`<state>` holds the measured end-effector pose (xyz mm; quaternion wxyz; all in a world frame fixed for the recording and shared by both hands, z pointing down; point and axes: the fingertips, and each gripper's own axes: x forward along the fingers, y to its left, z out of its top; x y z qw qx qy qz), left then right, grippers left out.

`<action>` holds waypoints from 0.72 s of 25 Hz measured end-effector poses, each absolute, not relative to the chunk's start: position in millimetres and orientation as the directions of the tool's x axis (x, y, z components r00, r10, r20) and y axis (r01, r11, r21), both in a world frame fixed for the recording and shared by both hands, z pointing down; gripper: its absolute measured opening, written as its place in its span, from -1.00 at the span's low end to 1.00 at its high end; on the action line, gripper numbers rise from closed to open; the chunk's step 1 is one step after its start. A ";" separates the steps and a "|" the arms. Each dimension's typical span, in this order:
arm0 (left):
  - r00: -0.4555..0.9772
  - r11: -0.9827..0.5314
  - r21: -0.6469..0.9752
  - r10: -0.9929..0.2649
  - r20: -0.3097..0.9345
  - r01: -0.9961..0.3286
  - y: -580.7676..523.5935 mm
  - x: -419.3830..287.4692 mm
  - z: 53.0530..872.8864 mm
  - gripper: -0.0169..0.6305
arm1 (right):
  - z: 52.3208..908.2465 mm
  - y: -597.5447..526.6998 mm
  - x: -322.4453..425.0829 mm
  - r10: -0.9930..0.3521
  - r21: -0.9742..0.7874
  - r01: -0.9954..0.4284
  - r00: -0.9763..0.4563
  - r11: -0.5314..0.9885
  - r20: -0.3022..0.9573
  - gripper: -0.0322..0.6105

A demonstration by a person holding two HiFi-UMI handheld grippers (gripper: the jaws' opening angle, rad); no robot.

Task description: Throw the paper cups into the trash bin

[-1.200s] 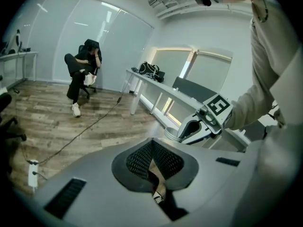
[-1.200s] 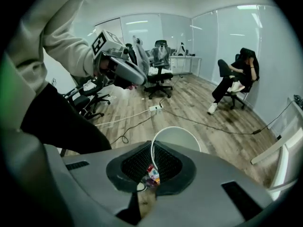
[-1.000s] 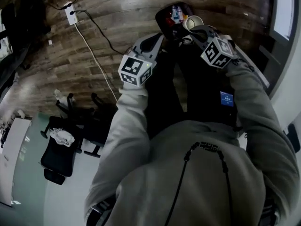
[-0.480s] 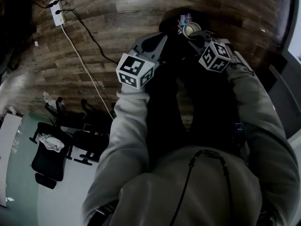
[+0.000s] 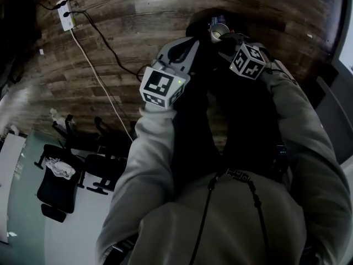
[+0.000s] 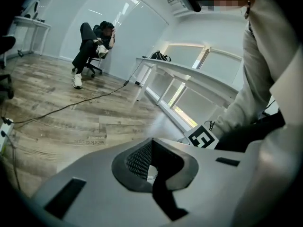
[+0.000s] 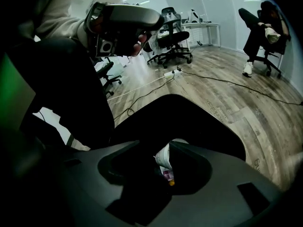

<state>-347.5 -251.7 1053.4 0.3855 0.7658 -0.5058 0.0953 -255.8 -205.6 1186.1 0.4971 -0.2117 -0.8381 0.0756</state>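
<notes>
1. The person (image 5: 220, 214), in a grey hooded top, stands over a plank-patterned brown wooden floor (image 5: 127, 32) and holds both tools out above a black plastic trash bin (image 5: 198, 22).
2. The right gripper (image 5: 223, 38), dark with a marker cube, is over the bin's opening, and its fingers are spreading apart.
3. In the right gripper view, a white paper cup (image 7: 165, 159) sits tilted between the right gripper's (image 7: 155, 145) fingers. It leans against the right-hand finger (image 7: 194, 162), and the left-hand finger stands clear of it.
4. The cup (image 5: 218, 32) is directly above the inside of the bin (image 7: 208, 119), within its rim and not down on the contents.
5. Small coloured scraps of litter (image 7: 169, 176) lie in the bin under the cup.
6. The left gripper (image 5: 185, 44), light grey with its own marker cube, is just beside the bin's left rim, close to the right one.
7. In the left gripper view, the left gripper's (image 6: 150, 143) fingers are drawn together and grip nothing recognisable. A small pale patch shows low in the slit, and it cannot be identified.
8. A white power strip (image 5: 63, 15) with a white cable lies on the floor, well to the left of the bin.
9. Another person (image 6: 92, 46) sits in a black chair by a long white desk (image 6: 189, 74), well apart from the bin.
</notes>
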 end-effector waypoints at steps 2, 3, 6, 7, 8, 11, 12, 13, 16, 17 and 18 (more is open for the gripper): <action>0.458 -0.198 0.466 -0.697 0.552 -0.862 -250.8 -345.9 1055.4 -0.96 | 1184.0 -209.1 -251.7 0.417 -0.338 0.252 -0.423 0.907 0.804 -0.37; 0.459 -0.207 0.455 -0.691 0.558 -0.866 -250.0 -344.1 1056.2 -0.96 | 1182.7 -211.0 -250.0 0.411 -0.335 0.244 -0.425 0.910 0.807 -0.37; 0.468 -0.215 0.456 -0.677 0.568 -0.864 -245.8 -339.6 1056.0 -0.96 | 1175.2 -213.8 -249.1 0.398 -0.328 0.231 -0.429 0.916 0.811 -0.37; 0.467 -0.201 0.470 -0.683 0.562 -0.860 -244.2 -340.4 1054.1 -0.96 | 1171.5 -214.4 -249.1 0.393 -0.328 0.220 -0.430 0.919 0.812 -0.37; 0.459 -0.180 0.488 -0.703 0.544 -0.854 -244.2 -343.2 1049.9 -0.96 | 1167.4 -216.1 -248.5 0.387 -0.328 0.206 -0.431 0.922 0.815 -0.37; 0.411 -0.111 0.530 -0.768 0.492 -0.841 -243.6 -354.4 1029.4 -0.96 | 1143.9 -230.2 -244.4 0.352 -0.312 0.164 -0.431 0.936 0.831 -0.37; 0.410 -0.104 0.529 -0.760 0.504 -0.842 -237.4 -353.8 1019.5 -0.96 | 1128.8 -231.9 -243.4 0.342 -0.305 0.155 -0.433 0.940 0.834 -0.37; 0.420 -0.108 0.525 -0.741 0.523 -0.844 -229.0 -350.9 1006.0 -0.96 | 1110.5 -231.4 -241.9 0.338 -0.303 0.150 -0.434 0.941 0.835 -0.37; 0.445 -0.117 0.525 -0.699 0.559 -0.843 -212.8 -344.7 951.6 -0.96 | 1048.6 -243.5 -234.1 0.316 -0.282 0.144 -0.428 0.949 0.847 -0.37; 0.444 -0.109 0.528 -0.696 0.564 -0.842 -210.0 -346.4 930.5 -0.96 | 1026.1 -254.2 -233.2 0.296 -0.269 0.124 -0.435 0.955 0.850 -0.37; 0.441 -0.100 0.531 -0.696 0.567 -0.841 -206.8 -348.6 908.7 -0.96 | 1002.4 -264.8 -233.2 0.274 -0.261 0.093 -0.450 0.961 0.850 -0.37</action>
